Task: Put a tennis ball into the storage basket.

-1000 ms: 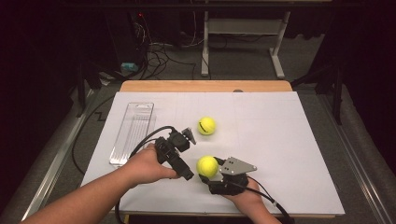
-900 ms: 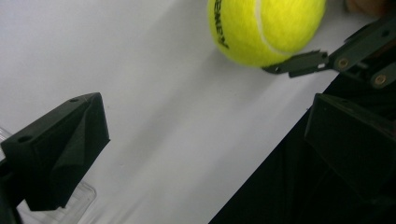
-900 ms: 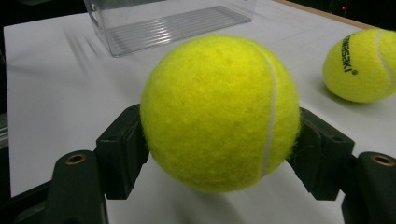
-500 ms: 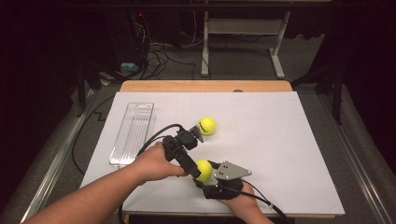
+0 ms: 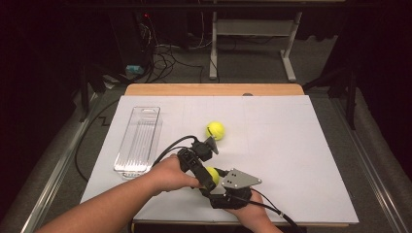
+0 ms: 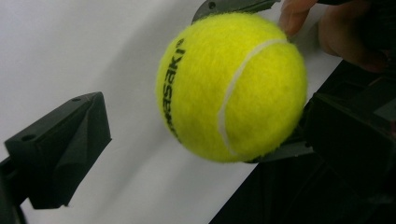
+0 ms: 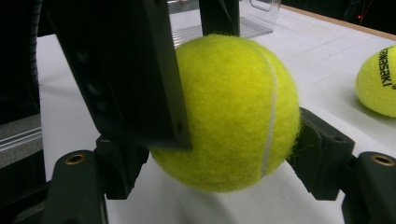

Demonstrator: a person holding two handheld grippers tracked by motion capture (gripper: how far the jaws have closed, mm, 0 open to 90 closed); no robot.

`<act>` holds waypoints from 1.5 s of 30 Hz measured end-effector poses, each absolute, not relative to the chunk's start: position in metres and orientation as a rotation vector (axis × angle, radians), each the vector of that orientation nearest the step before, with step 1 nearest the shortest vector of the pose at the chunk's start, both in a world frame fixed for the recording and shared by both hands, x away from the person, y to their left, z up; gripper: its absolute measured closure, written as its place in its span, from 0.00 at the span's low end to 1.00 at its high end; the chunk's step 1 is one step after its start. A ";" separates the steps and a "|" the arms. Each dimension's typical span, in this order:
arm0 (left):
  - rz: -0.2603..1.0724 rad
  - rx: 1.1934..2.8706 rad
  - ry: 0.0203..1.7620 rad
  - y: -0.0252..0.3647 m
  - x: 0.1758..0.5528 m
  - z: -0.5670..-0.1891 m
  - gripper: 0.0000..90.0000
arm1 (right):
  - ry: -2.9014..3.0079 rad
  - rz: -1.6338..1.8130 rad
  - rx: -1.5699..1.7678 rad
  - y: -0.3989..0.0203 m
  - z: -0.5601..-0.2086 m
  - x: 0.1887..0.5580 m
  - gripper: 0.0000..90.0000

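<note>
Since a second ago the left gripper [image 5: 210,180] swings back toward the person: its jaws, then pointing away near the far tennis ball [image 5: 215,130], now point down at the near tennis ball [image 5: 212,174] held in the right gripper [image 5: 214,180]. The left hand [image 5: 170,175] shifts right with it, and now covers part of that ball in the high view. The right gripper slides left, carrying the near tennis ball closer to the left gripper, its grey plate [image 5: 240,179] following. In the left gripper view the ball now sits between that gripper's spread jaws, one jaw against it, the other apart from it.
</note>
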State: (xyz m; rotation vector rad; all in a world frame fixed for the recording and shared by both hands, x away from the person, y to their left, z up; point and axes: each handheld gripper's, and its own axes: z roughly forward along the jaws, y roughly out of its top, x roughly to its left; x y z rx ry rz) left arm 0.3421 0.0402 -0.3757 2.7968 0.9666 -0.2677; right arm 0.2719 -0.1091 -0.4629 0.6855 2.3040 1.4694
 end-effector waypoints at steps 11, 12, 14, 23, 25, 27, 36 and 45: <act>-0.302 2.766 0.970 0.038 0.344 -0.379 0.18 | 2.297 1.468 0.689 -0.108 -0.462 0.271 0.31; -0.316 2.767 0.959 0.038 0.344 -0.379 0.18 | 2.297 1.479 0.691 -0.108 -0.462 0.271 0.31; -0.327 2.753 0.964 0.038 0.344 -0.379 0.24 | 2.305 1.471 0.674 -0.109 -0.462 0.272 0.31; -0.295 2.768 0.963 0.035 0.342 -0.378 0.30 | 2.305 1.470 0.688 -0.109 -0.463 0.274 0.30; -0.293 2.771 0.963 0.035 0.342 -0.377 0.30 | 2.307 1.472 0.682 -0.109 -0.463 0.274 0.30; -0.290 2.772 0.966 0.034 0.342 -0.377 0.30 | 2.298 1.479 0.694 -0.109 -0.463 0.274 0.30; -0.287 2.755 0.978 0.034 0.343 -0.374 0.30 | 2.304 1.487 0.688 -0.109 -0.466 0.278 0.04; -0.261 2.764 0.998 0.039 0.345 -0.371 0.30 | 2.277 1.479 0.707 -0.117 -0.465 0.278 0.00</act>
